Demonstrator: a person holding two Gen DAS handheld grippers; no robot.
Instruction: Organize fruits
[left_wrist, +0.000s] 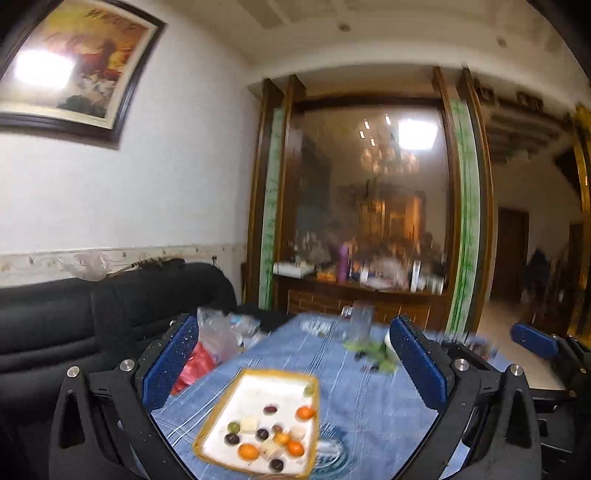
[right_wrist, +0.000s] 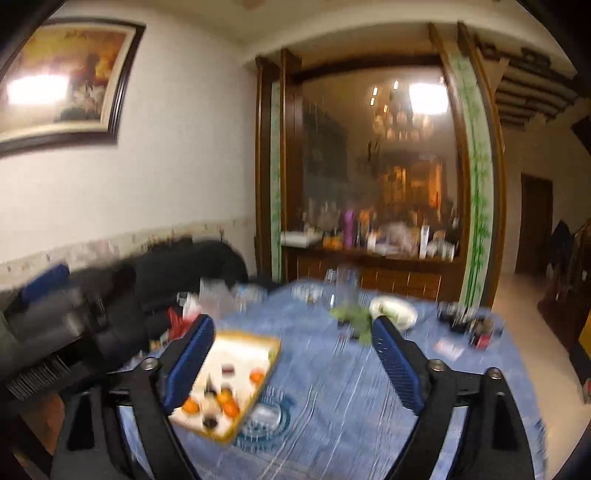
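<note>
Both pairs of tongs hang above the near end of the counter, which wears a blue cloth with pale streaks. The left tongs stand wide apart with nothing between the blue pads, and the right tongs likewise stand wide apart and clamp nothing. Below them, near the counter's left edge, lies a white tray with a yellow rim; its contents sit mostly at its near end: orange fruits, dark round fruits, a green one and pale cubes. In the right wrist view the left pad covers the tray's near left corner. Just beside the tray's near right corner a round bluish mark shows on the cloth; any lettering in it is too blurred to read. Along the left edge lie a red packet and clear plastic bags. Further on, about mid-counter, green leafy bits lie beside a white bowl, with a clear glass behind them toward the far edge and small dark items by the right edge. Off the left edge stands a black sofa. On the wall above it hangs a framed painting with dark characters along its top, unreadable through blur. Beyond the far edge a wooden cabinet carries bottles on its shelf, a purple one among them; no label can be made out.
</note>
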